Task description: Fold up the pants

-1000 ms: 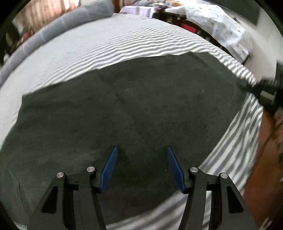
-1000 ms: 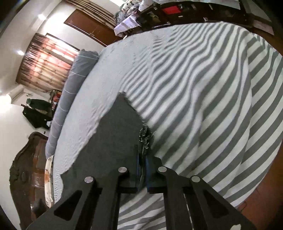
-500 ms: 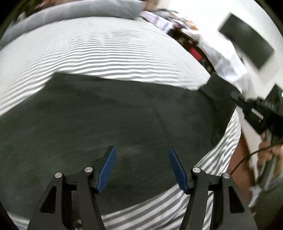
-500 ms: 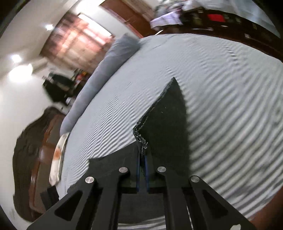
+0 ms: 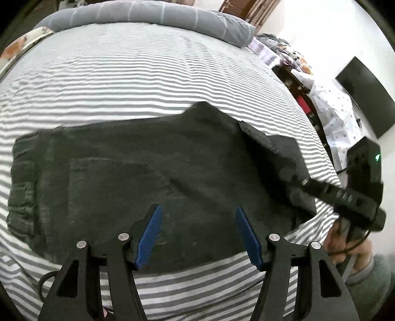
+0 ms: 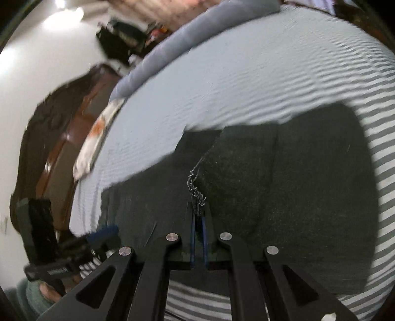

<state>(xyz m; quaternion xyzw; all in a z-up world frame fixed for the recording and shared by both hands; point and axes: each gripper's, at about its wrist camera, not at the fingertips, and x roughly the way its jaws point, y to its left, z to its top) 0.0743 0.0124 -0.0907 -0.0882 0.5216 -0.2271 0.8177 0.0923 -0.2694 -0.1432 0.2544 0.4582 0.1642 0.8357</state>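
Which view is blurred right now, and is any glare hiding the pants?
Right wrist: motion blur smears the bed and headboard, though the right gripper stays sharp, shut on the pants. Left wrist: sharp, evenly lit, fisheye-bowed stripes; no glare on the pants.

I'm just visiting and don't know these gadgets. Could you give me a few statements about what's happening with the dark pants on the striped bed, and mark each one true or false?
1. The right gripper is shut on the frayed hem of the pants. True.
2. The left gripper is also clamped on the pants. False: its blue fingers stand wide apart above the fabric, holding nothing.
3. The pants lie on a plain white sheet. False: the bedsheet is striped grey and white.
4. A grey bolster pillow lies along the far side of the bed. True.
5. One end of the pants is lifted and being brought over the rest. True.
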